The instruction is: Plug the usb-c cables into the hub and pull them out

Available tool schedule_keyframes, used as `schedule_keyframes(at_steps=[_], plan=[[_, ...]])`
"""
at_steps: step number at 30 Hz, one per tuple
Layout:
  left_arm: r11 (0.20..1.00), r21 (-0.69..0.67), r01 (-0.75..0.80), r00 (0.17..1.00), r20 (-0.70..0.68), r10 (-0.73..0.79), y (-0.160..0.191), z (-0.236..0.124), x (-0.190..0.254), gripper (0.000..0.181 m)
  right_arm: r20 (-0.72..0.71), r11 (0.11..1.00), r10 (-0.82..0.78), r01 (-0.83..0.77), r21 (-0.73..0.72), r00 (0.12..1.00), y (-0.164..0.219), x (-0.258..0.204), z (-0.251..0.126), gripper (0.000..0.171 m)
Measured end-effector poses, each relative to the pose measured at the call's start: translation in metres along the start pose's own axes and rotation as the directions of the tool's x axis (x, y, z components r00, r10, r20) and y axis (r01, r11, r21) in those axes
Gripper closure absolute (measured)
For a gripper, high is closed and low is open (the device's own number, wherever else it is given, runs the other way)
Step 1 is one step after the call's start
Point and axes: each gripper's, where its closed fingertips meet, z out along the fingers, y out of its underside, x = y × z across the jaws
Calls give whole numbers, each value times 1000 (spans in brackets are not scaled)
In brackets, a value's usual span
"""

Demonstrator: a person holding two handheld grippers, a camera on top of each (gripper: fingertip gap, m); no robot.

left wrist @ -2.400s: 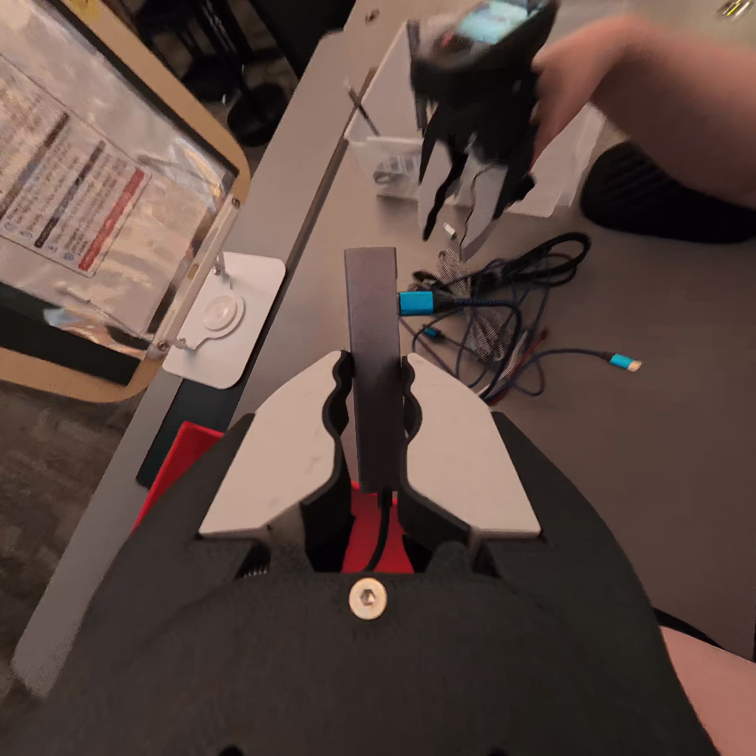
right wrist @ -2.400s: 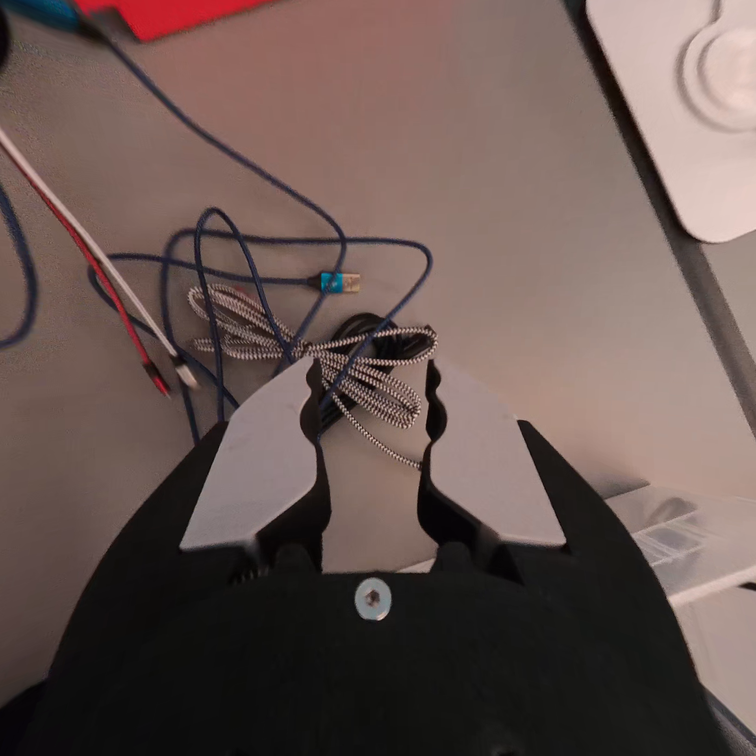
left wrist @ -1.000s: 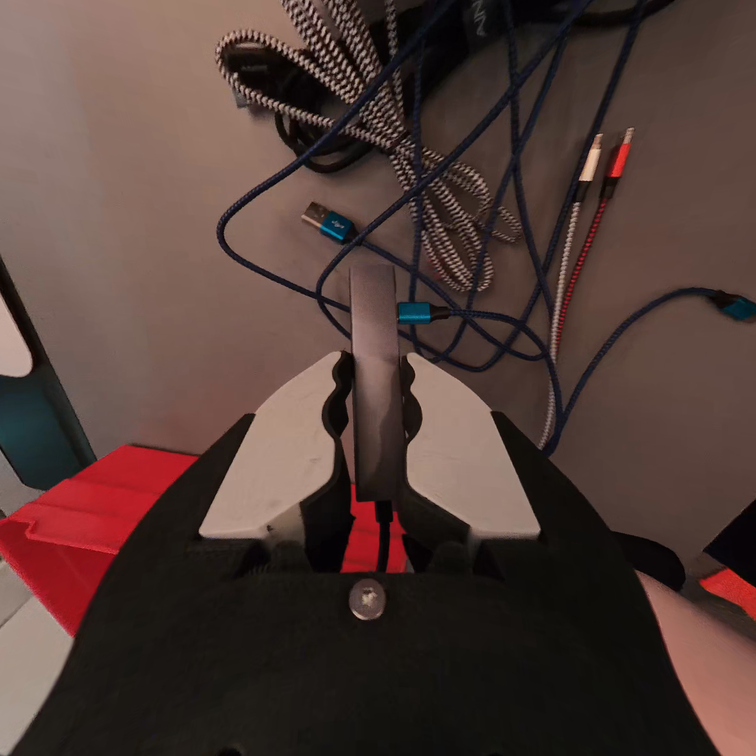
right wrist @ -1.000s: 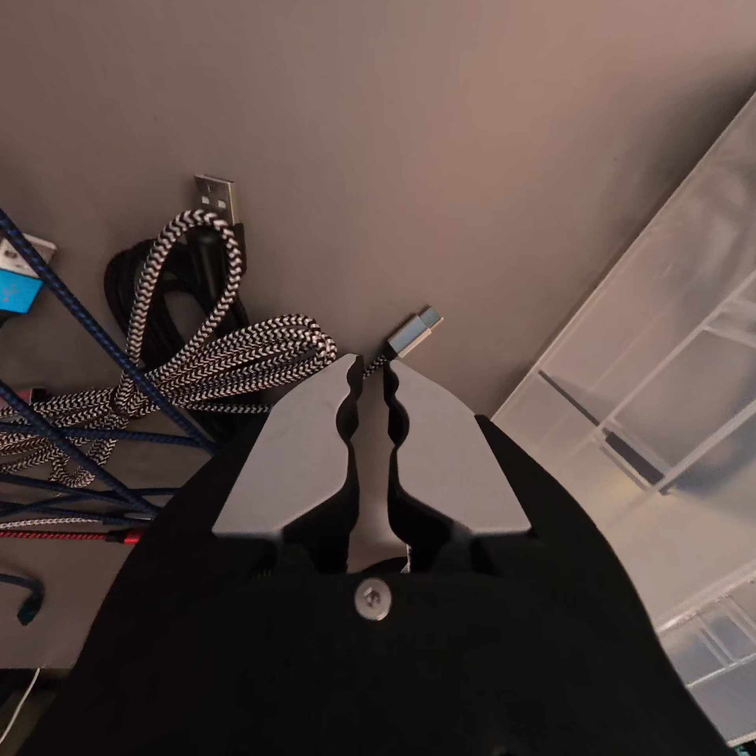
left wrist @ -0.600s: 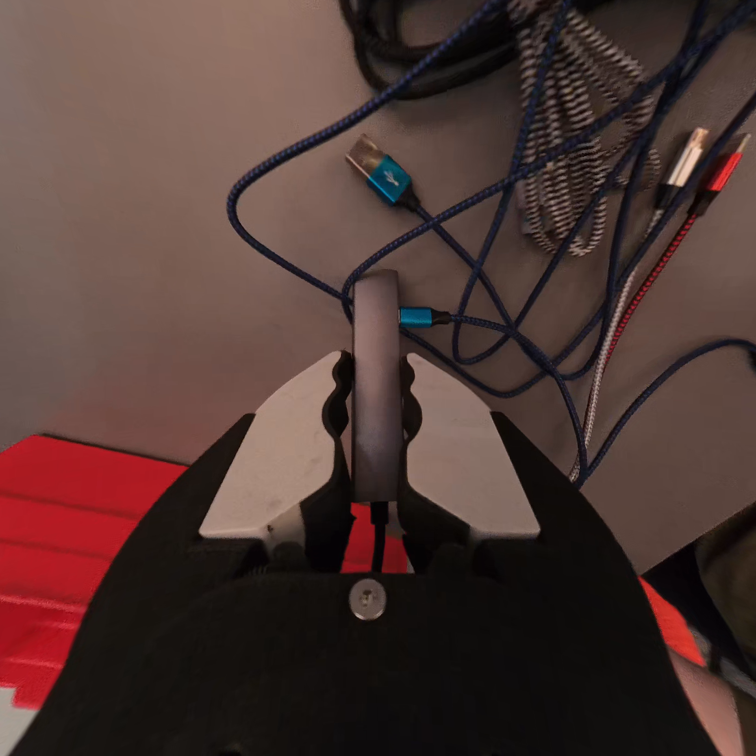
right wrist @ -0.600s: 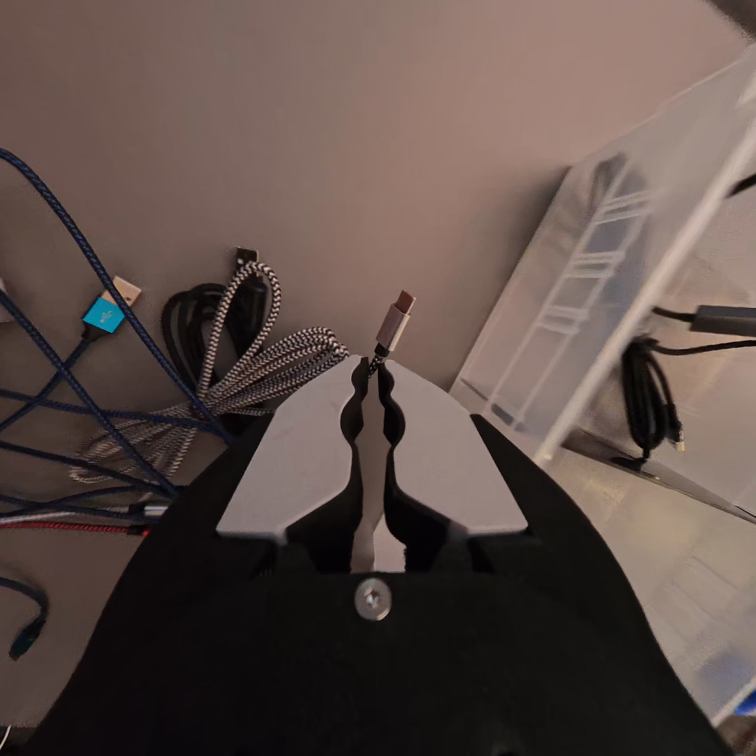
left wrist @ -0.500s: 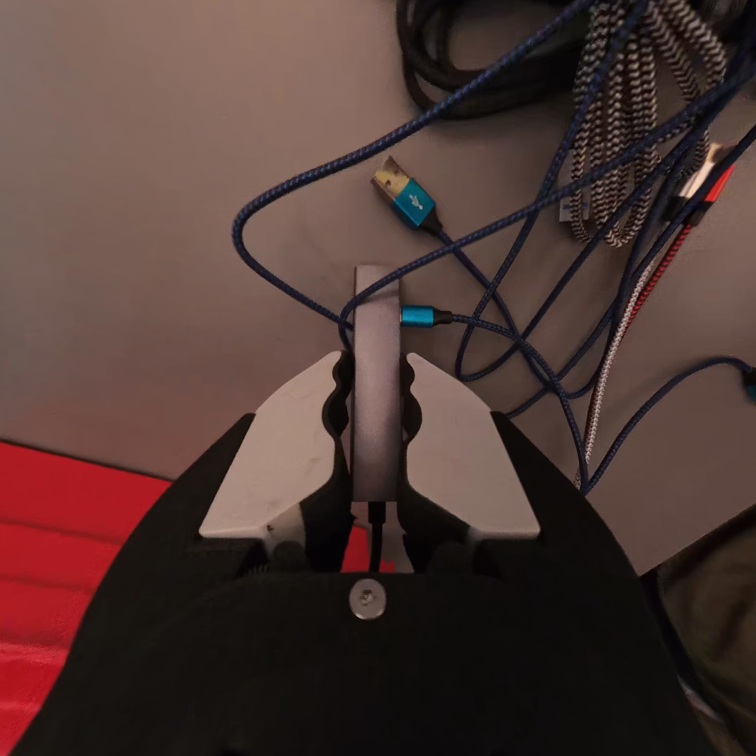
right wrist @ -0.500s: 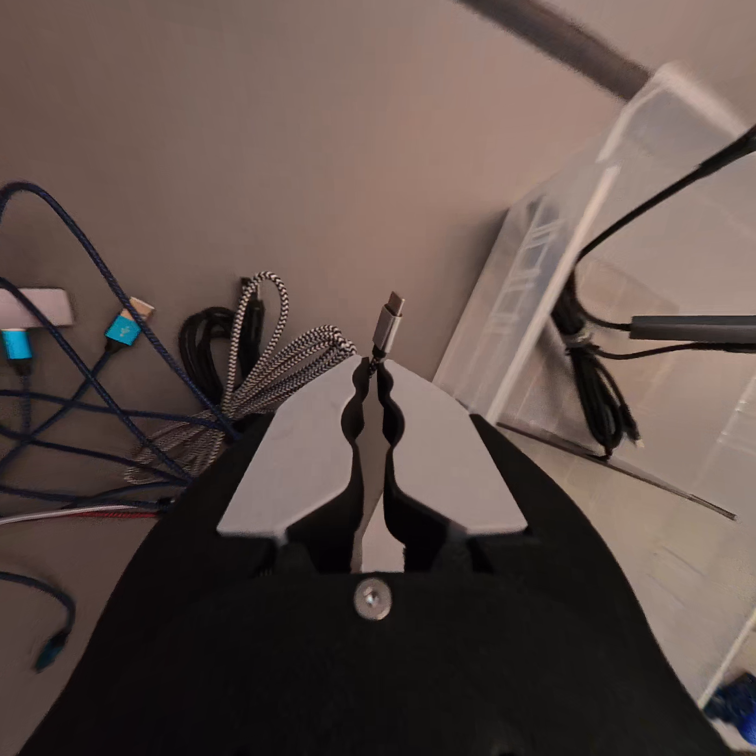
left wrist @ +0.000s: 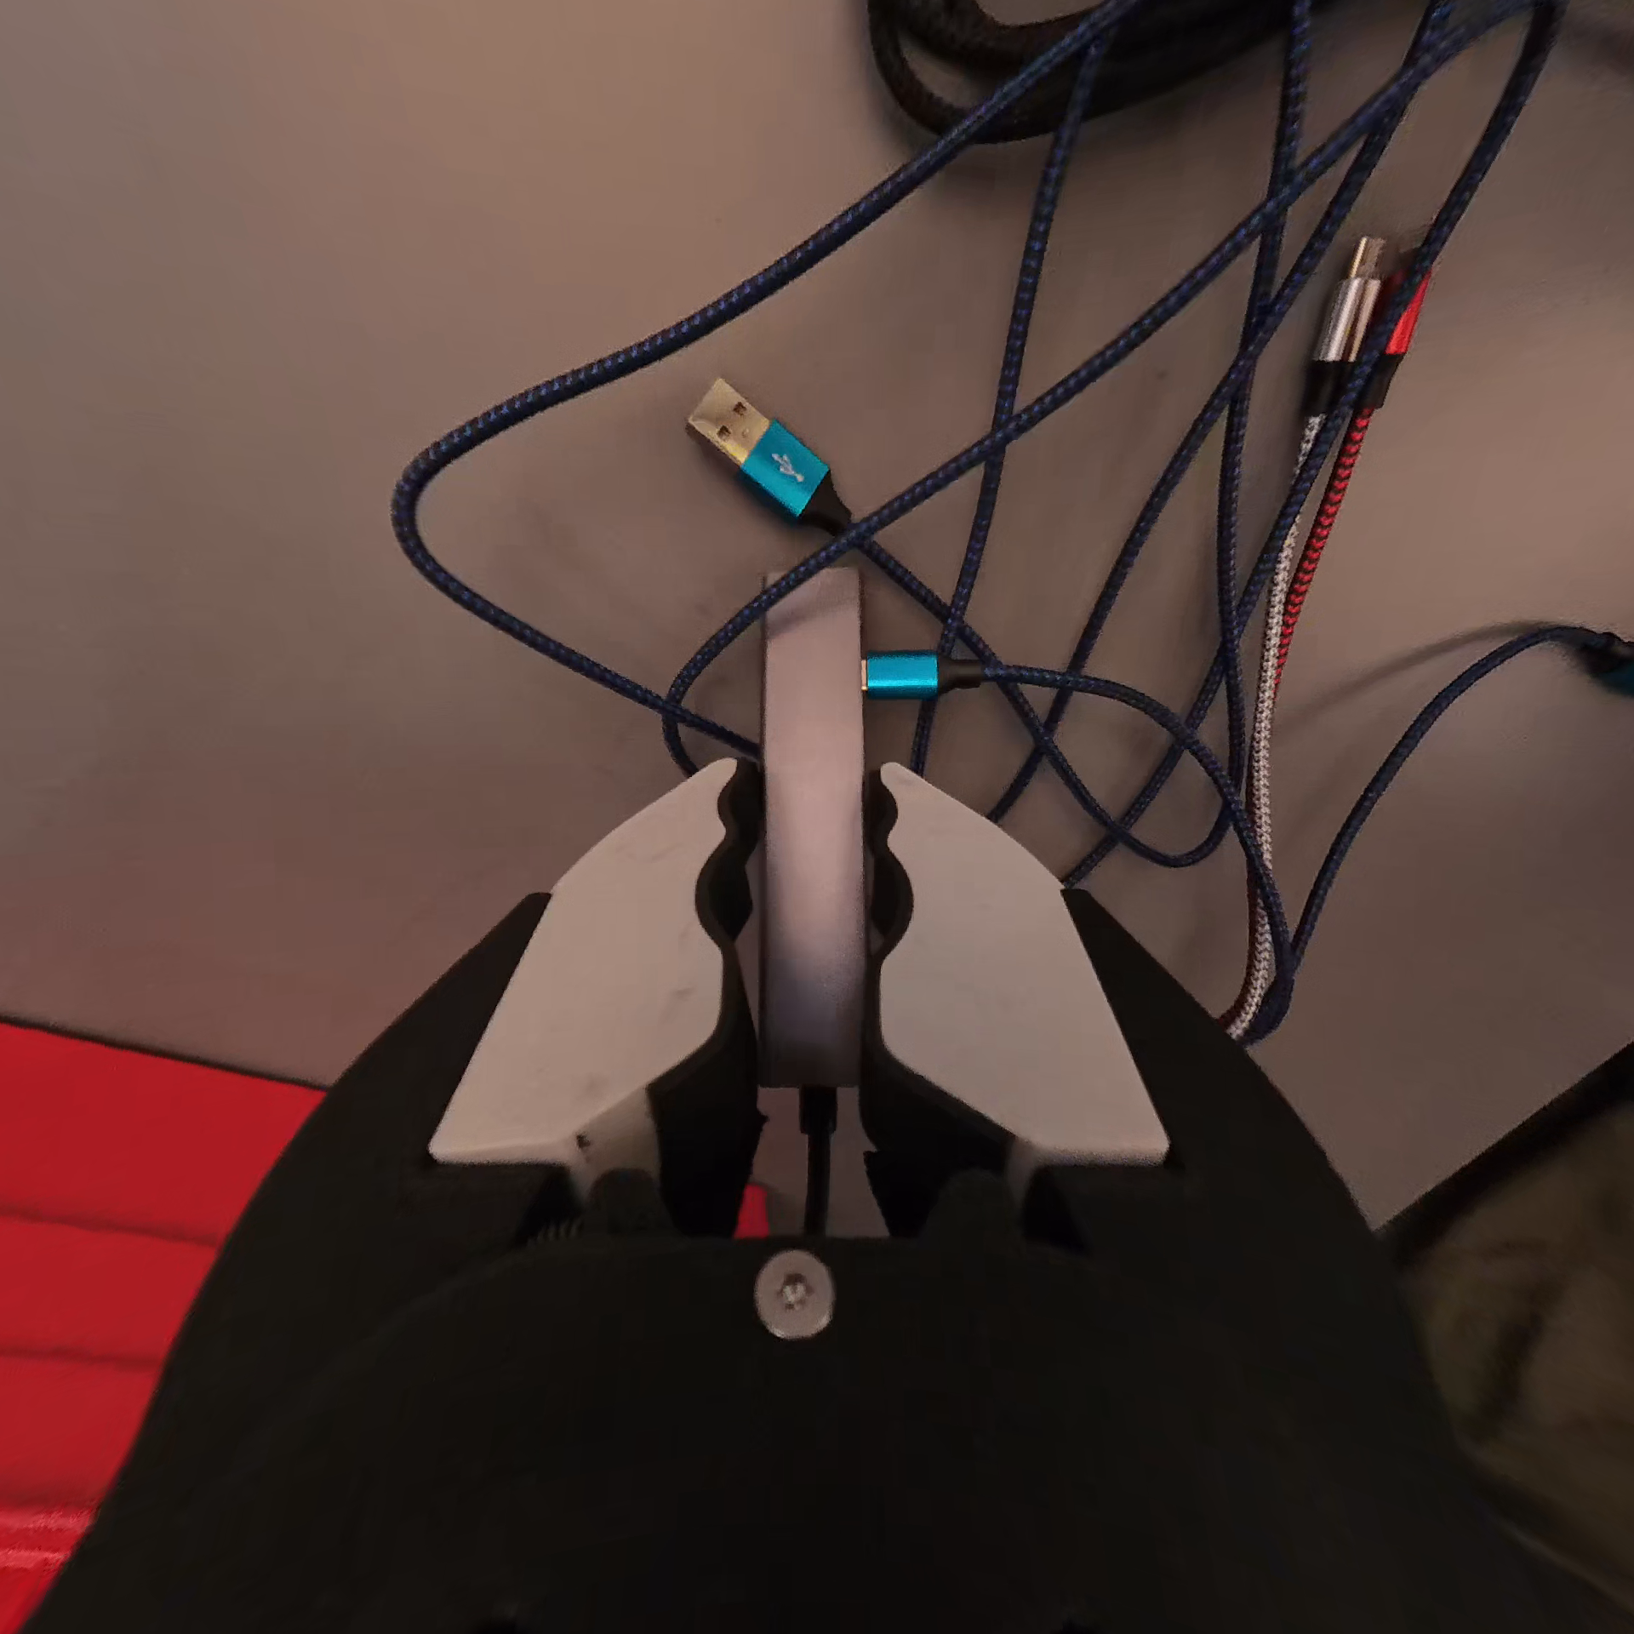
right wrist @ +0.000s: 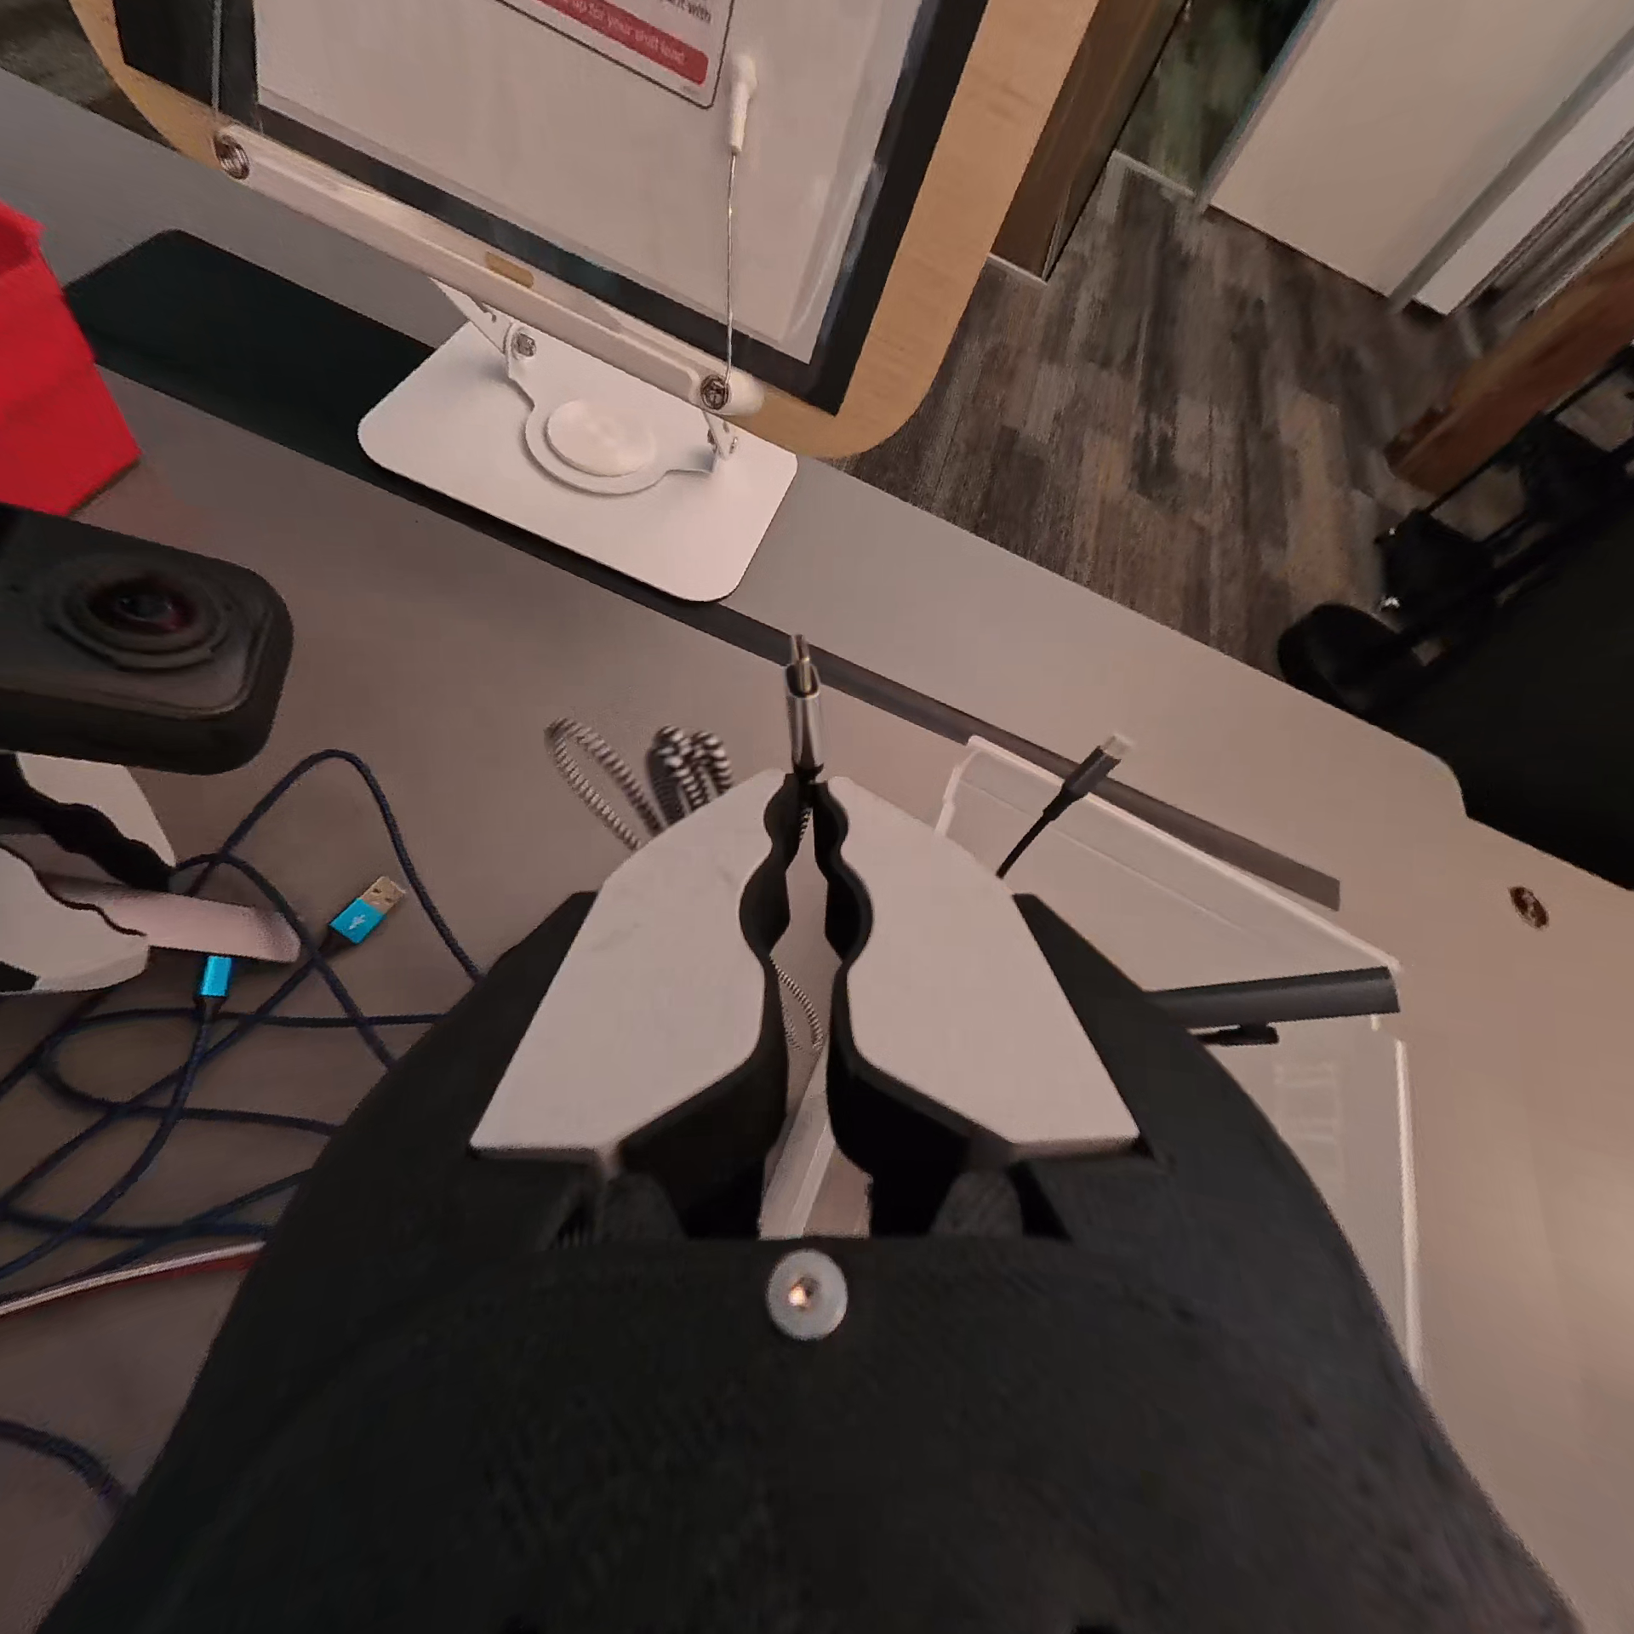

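— So, what does the left claw (left wrist: 812,778) have?
— It squeezes the grey hub (left wrist: 812,822) tight, long end pointing out over the table (left wrist: 265,442). 1 blue plug (left wrist: 902,675) sits in the hub's right side.
— And the right claw (right wrist: 806,782)?
— It is nearly closed, pinching the striped cable just behind its silver plug (right wrist: 803,707). The plug sticks straight up past the tips, in the air.
— Where is the hub from there?
— Far to the left (right wrist: 221,933), low over the table, with dark blue cables (left wrist: 1105,442) tangled beneath. A loose blue plug (left wrist: 765,460) lies near it.
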Motion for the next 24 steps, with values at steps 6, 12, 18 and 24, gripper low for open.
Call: schedule_keyframes(at_steps=[6,12,18,24], plan=[[991,132,22,997,-82,-11,-12,-25,9,153,24,999,-40,39,24,999,2,-2,12,168],[920,389,45,985,-170,23,-30,-81,17,148,120,989,-82,67,129,989,-8,-21,14,168],[666,725,175,979,-202,-37,-55,-156,3,140,176,941,-215,156,300,961,-24,-56,8,168],[528,803,277,950,-311,-26,-70,-168,3,131,118,874,-350,278,398,929,-29,-89,4,168]])
